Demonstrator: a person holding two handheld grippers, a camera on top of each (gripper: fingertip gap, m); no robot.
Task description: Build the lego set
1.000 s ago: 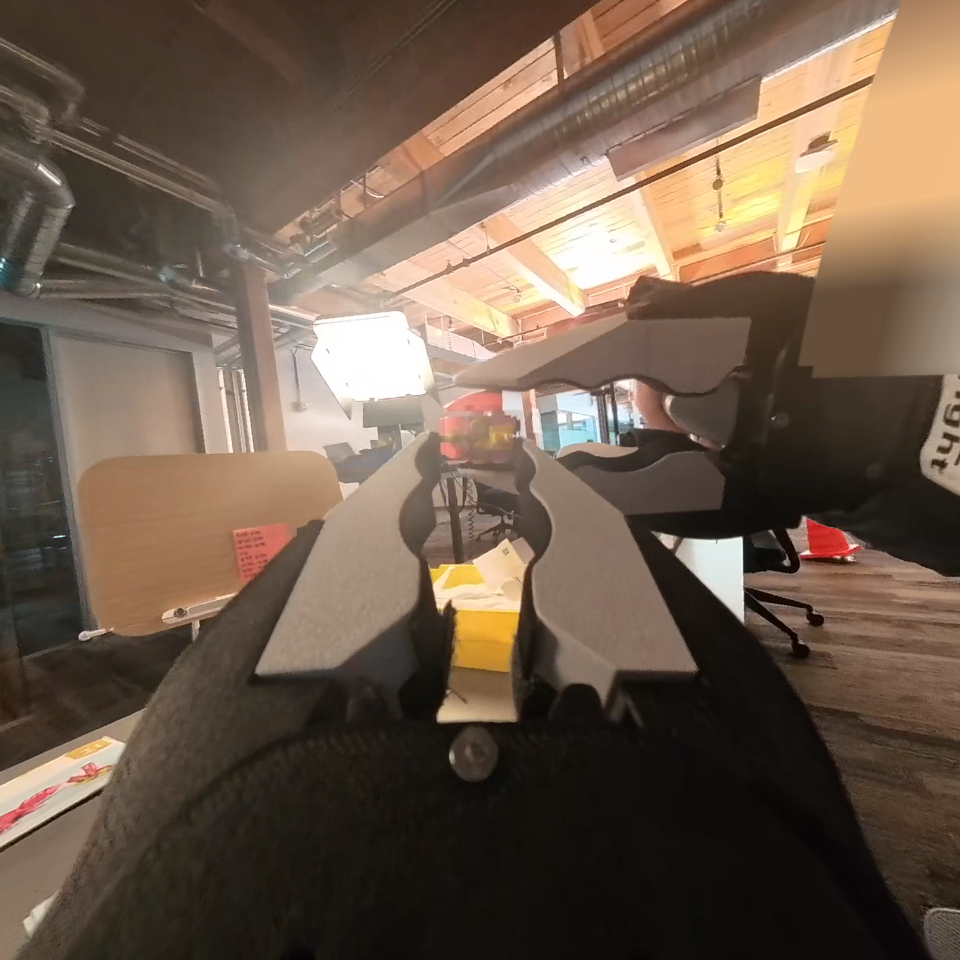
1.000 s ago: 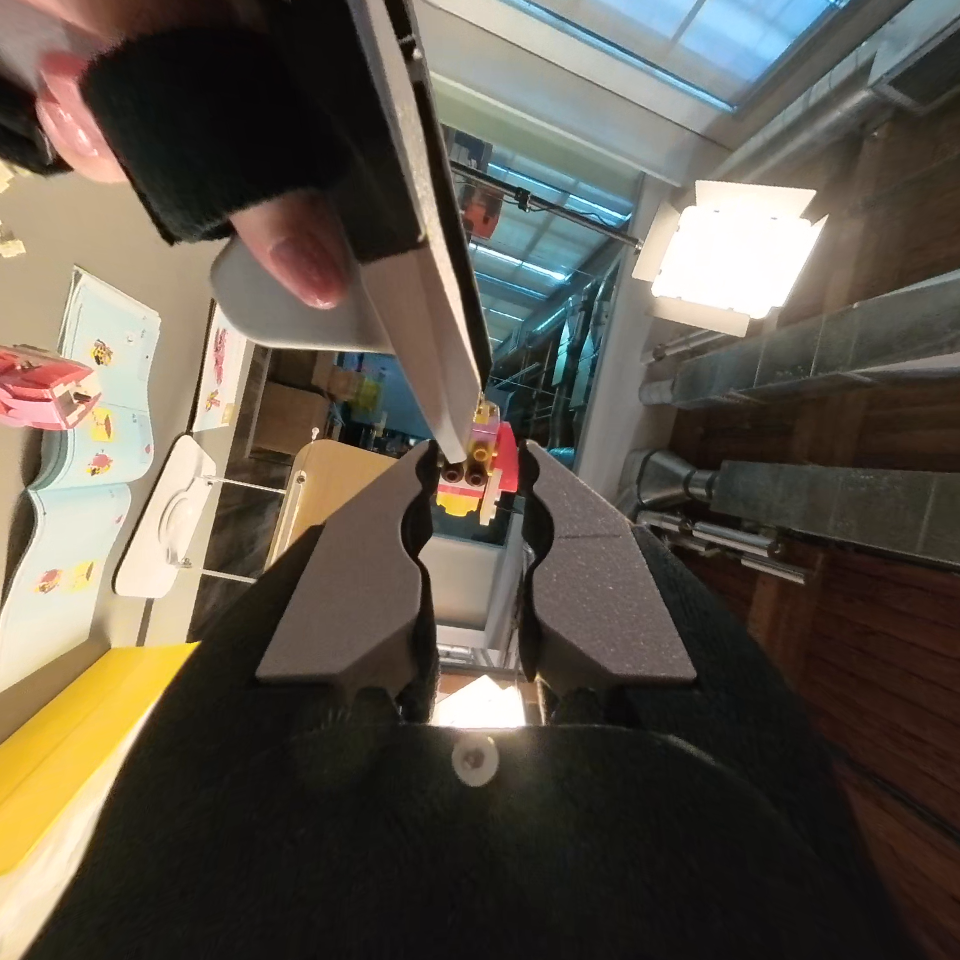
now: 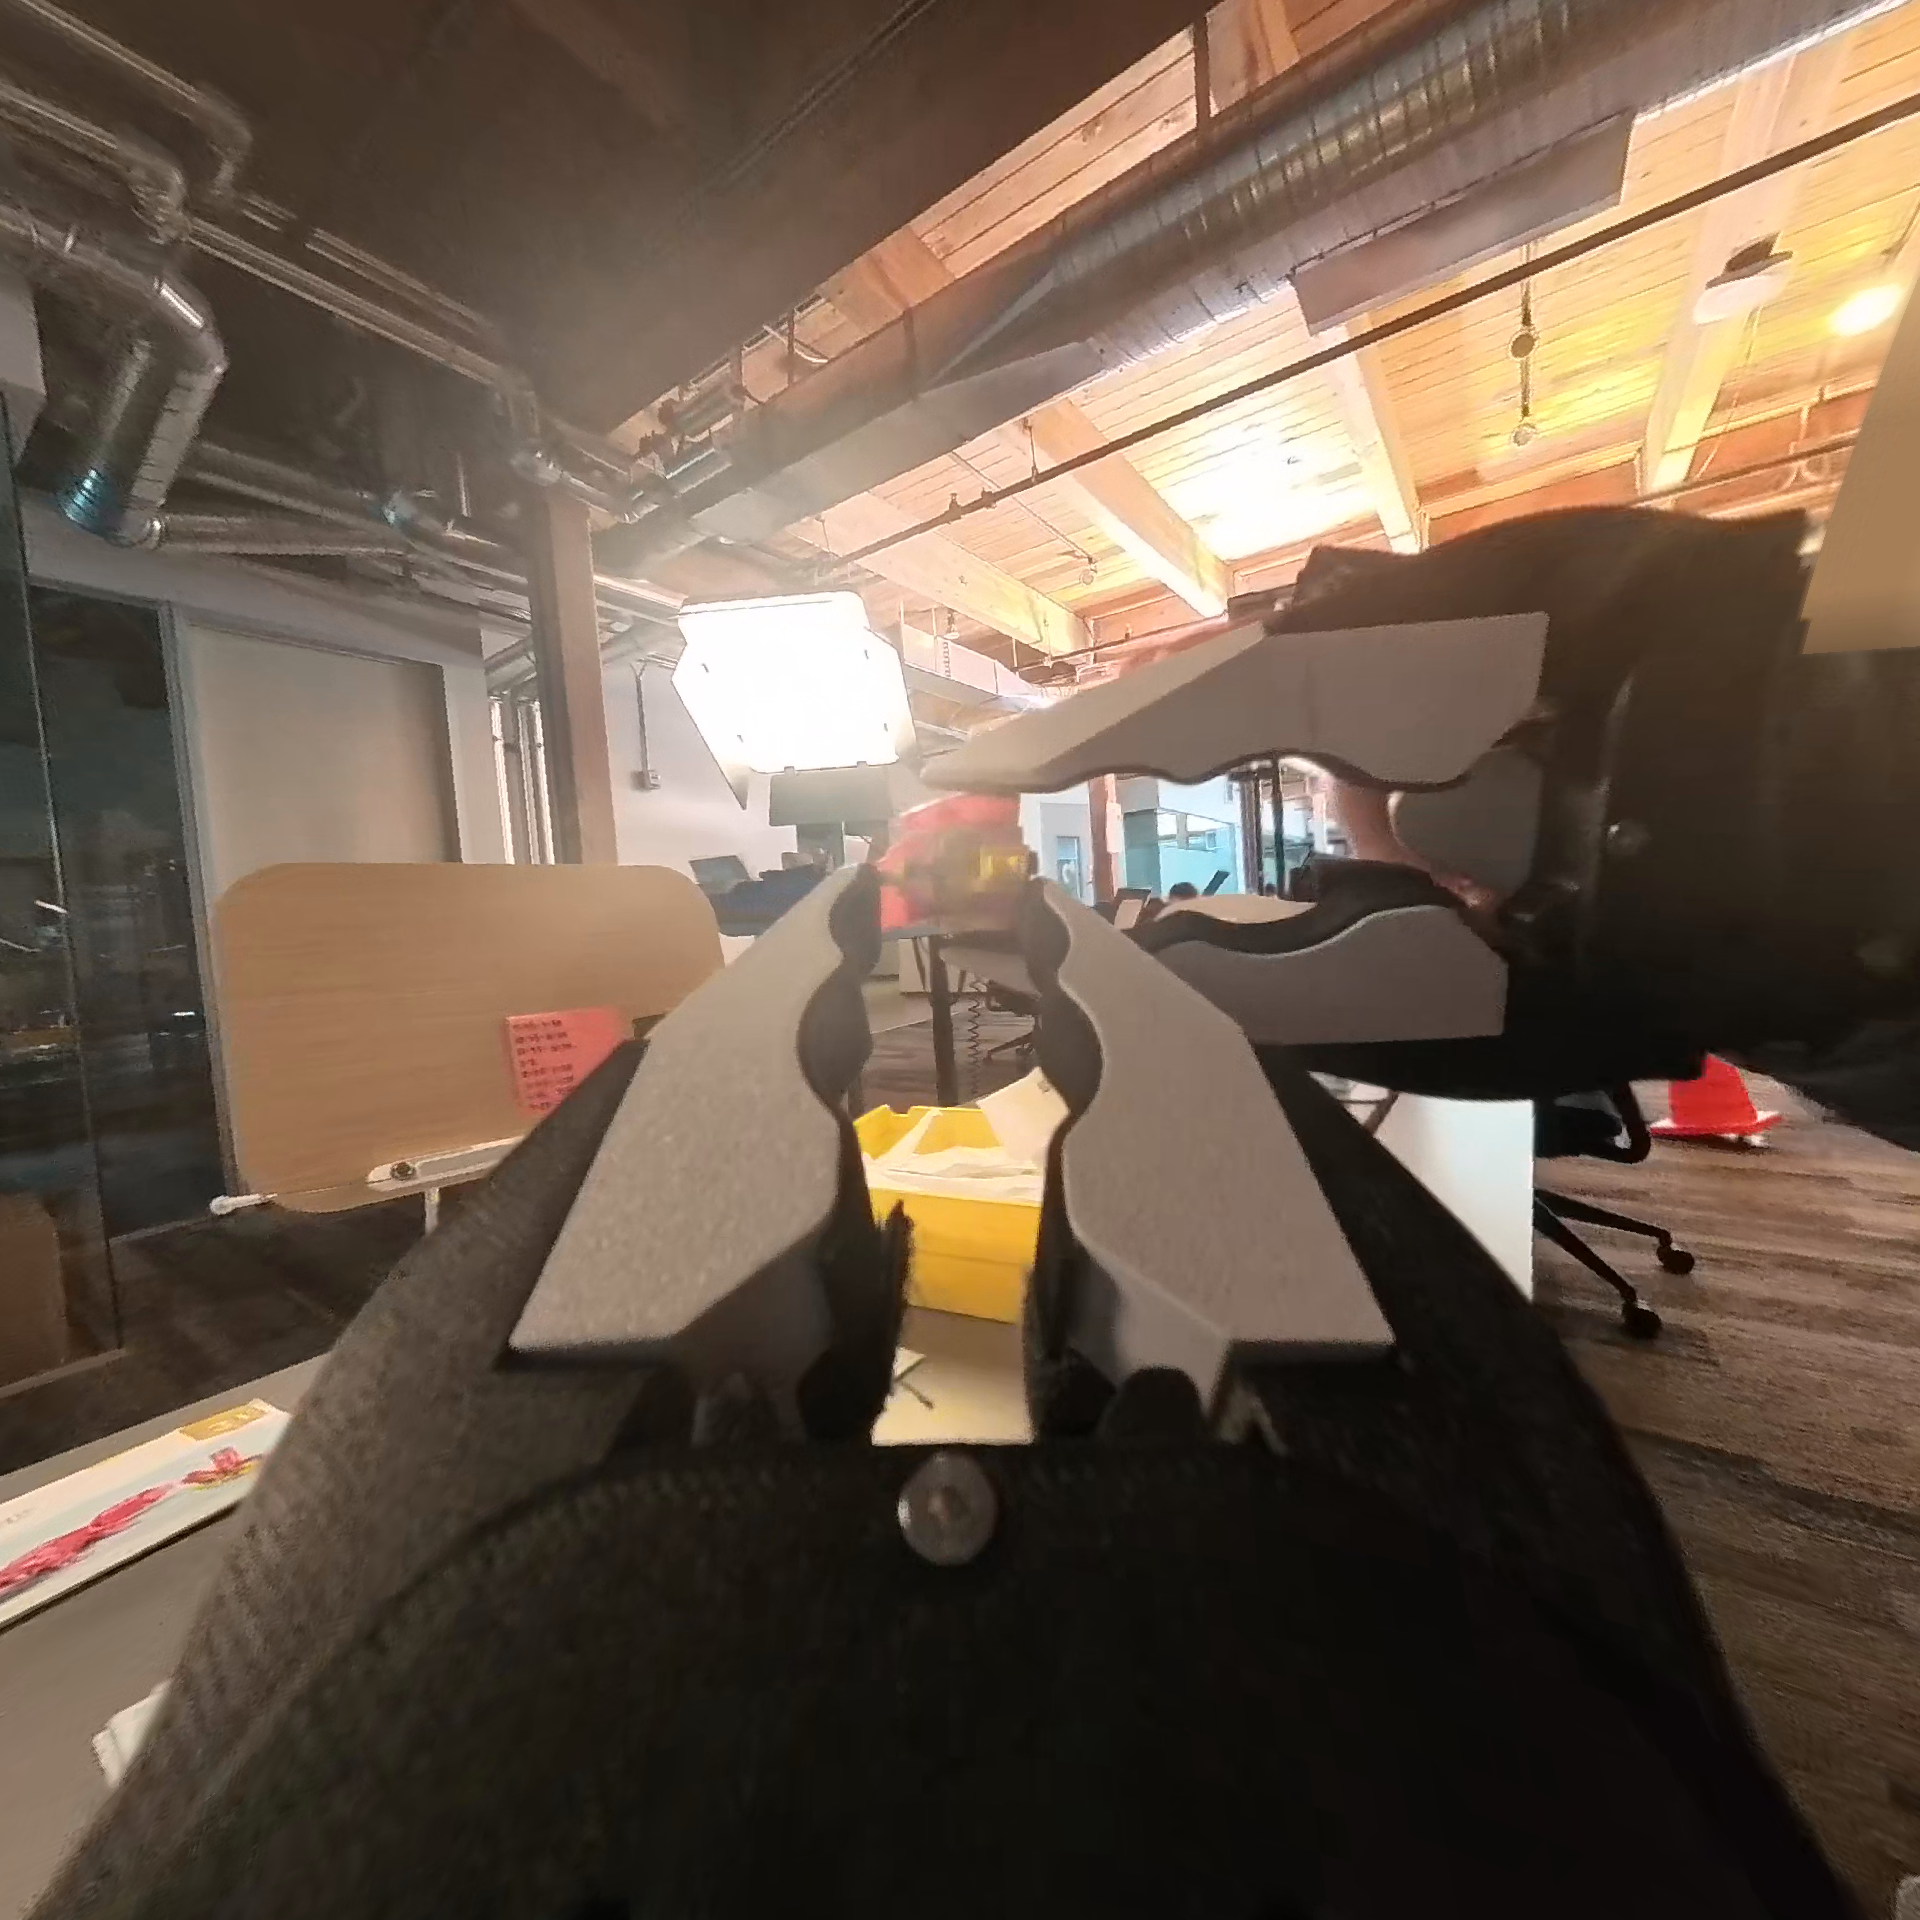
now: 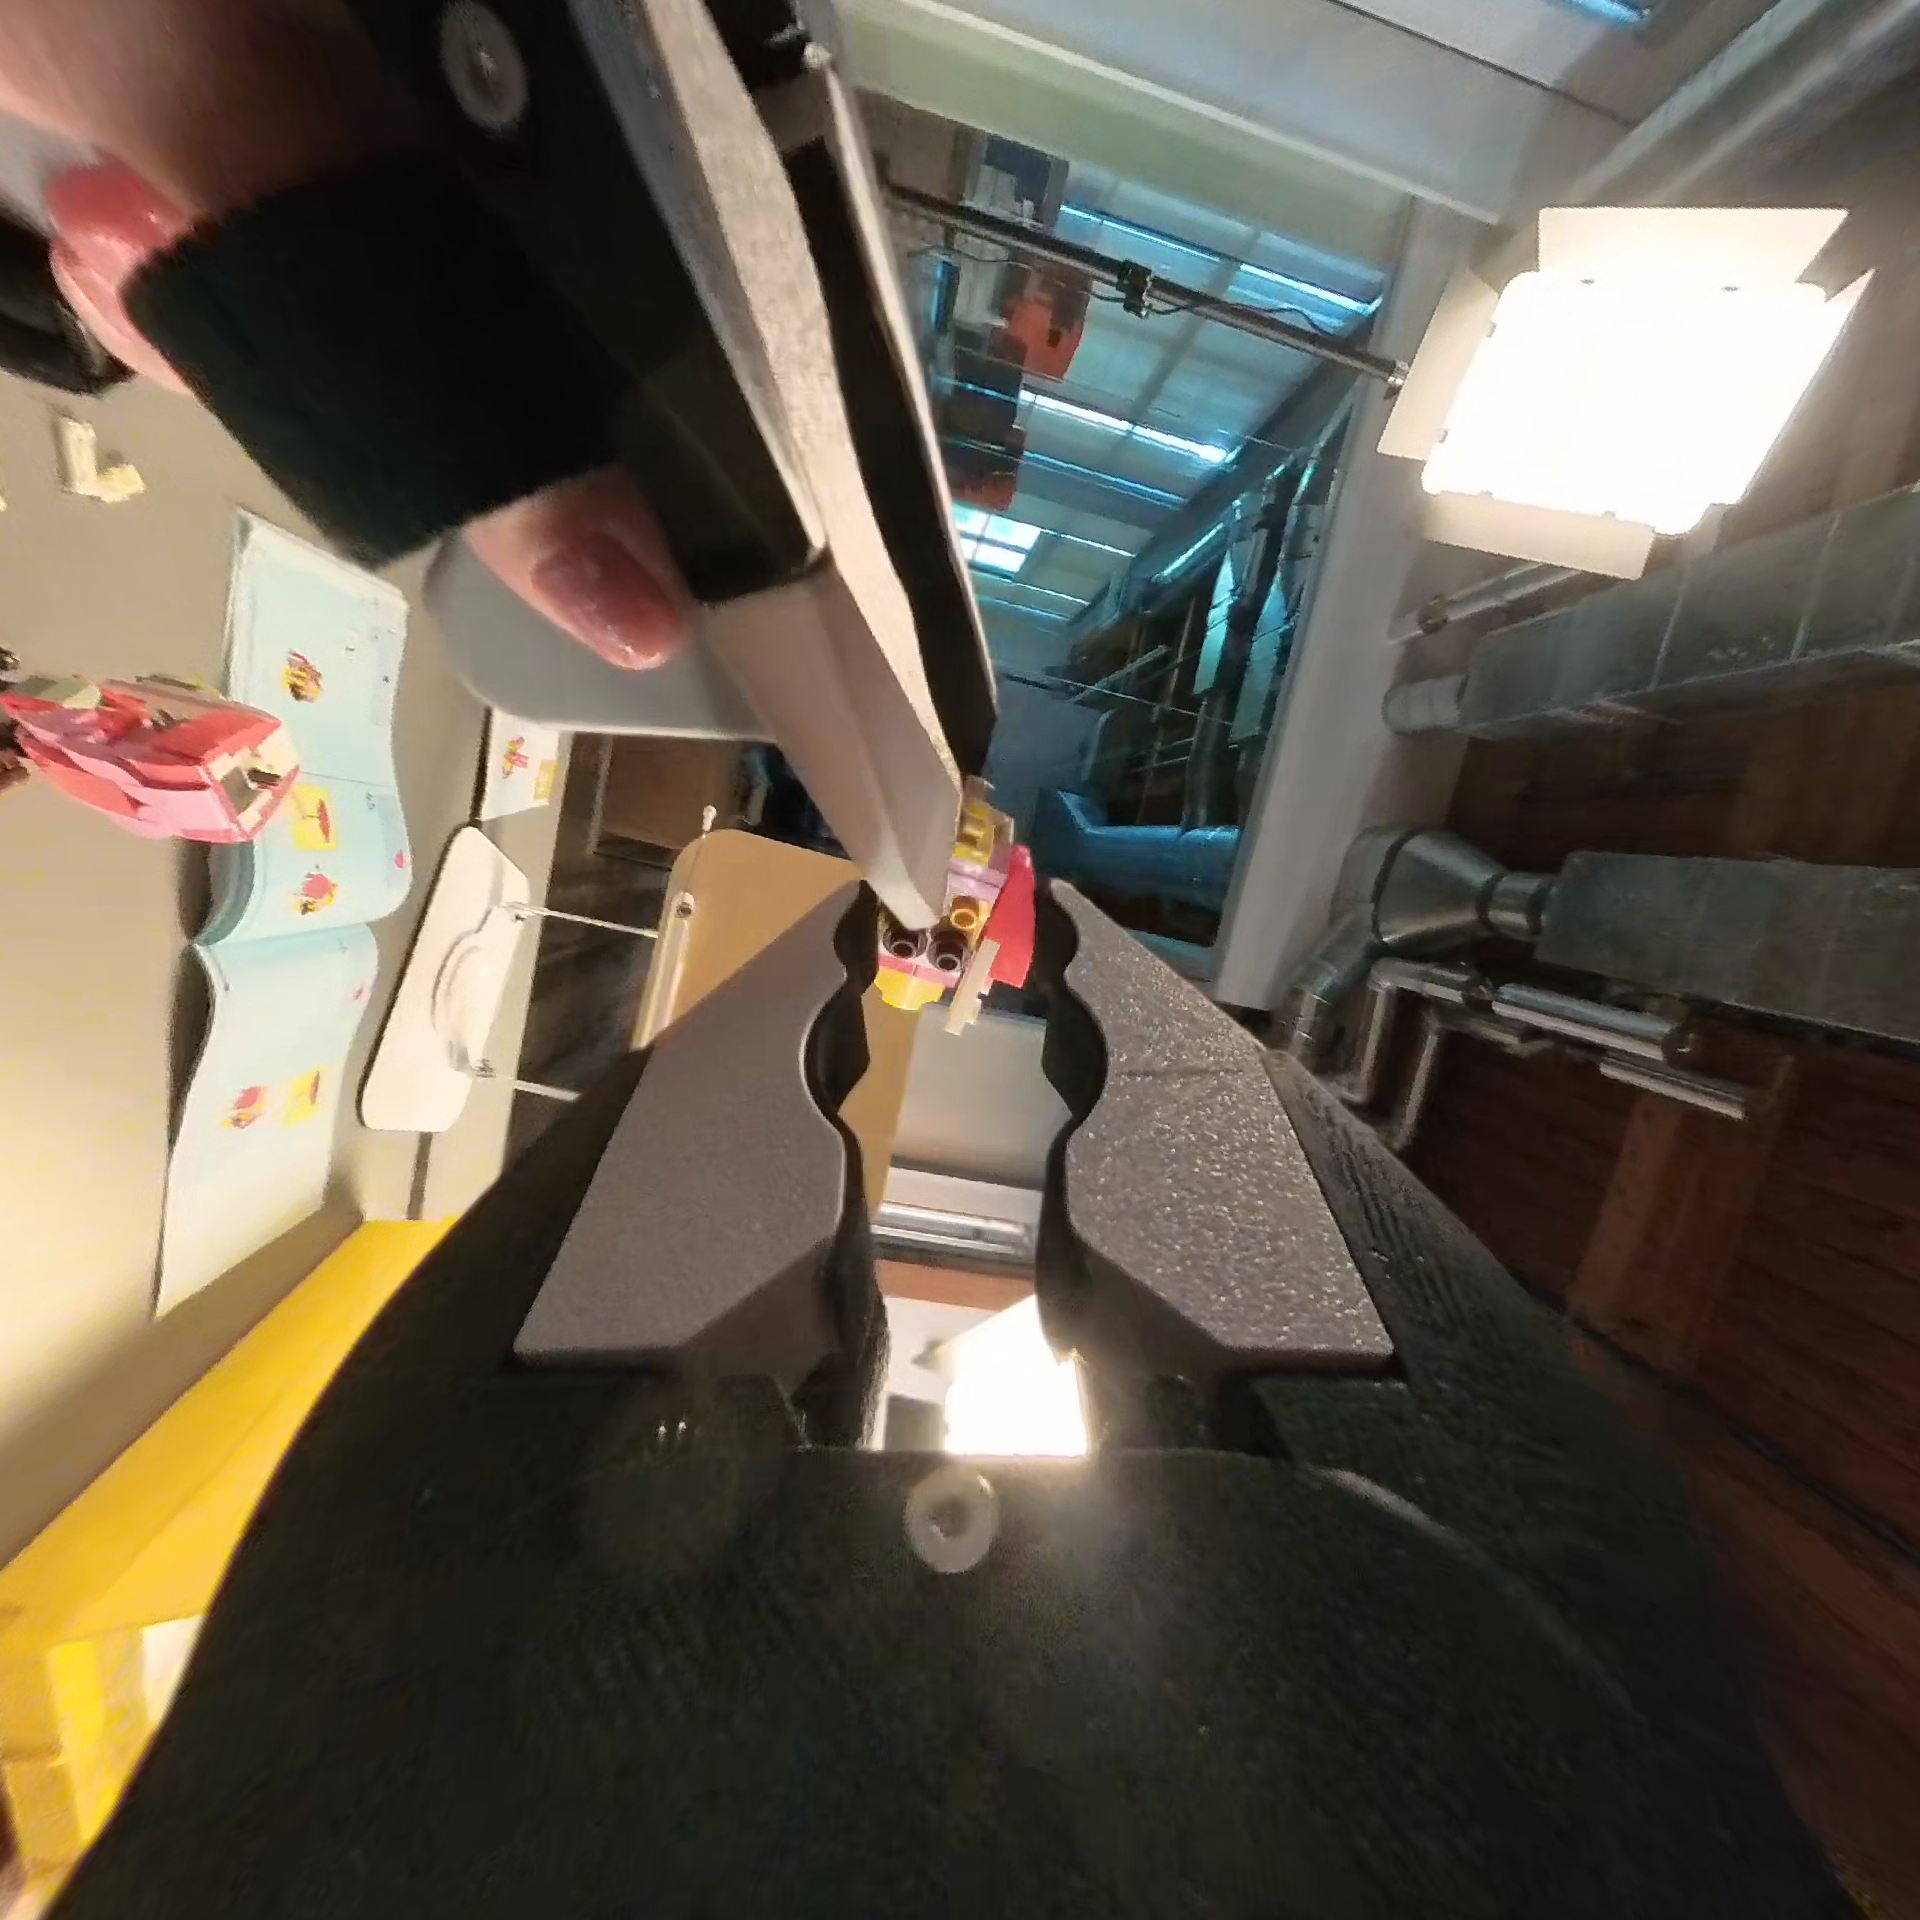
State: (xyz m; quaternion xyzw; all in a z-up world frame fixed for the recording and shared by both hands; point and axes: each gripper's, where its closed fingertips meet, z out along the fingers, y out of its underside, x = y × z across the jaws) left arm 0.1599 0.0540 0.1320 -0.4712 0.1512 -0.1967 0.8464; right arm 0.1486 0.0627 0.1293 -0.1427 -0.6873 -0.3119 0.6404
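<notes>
A small brick model of red, pink and yellow pieces [image 3: 956, 862] is held in the air between both grippers. My left gripper [image 3: 956, 899] is shut on it at the fingertips. My right gripper [image 4: 956, 920] is shut on the same model [image 4: 1003, 920], across the other direction. In the left wrist view the right gripper's upper finger [image 3: 1247, 707] lies over the model and its lower finger [image 3: 1330, 977] under it. In the right wrist view a left gripper finger [image 4: 852, 727] comes down from the upper left onto the model, with a person's fingertip [image 4: 603, 592] on the handle.
A pink and red brick car [image 4: 145, 769] and an open instruction booklet [image 4: 301, 831] lie on the grey table [image 4: 62, 582]. A yellow sorting tray [image 3: 956, 1216] sits below the grippers. A wooden divider panel [image 3: 416, 997], a bright studio light [image 3: 790, 686] and an office chair [image 3: 1600, 1205] stand beyond. My two grippers' fingertips are within a few centimetres of each other.
Both grippers keep their hold on the brick model. The left gripper's finger looks a little nearer in the right wrist view; otherwise little has moved.
</notes>
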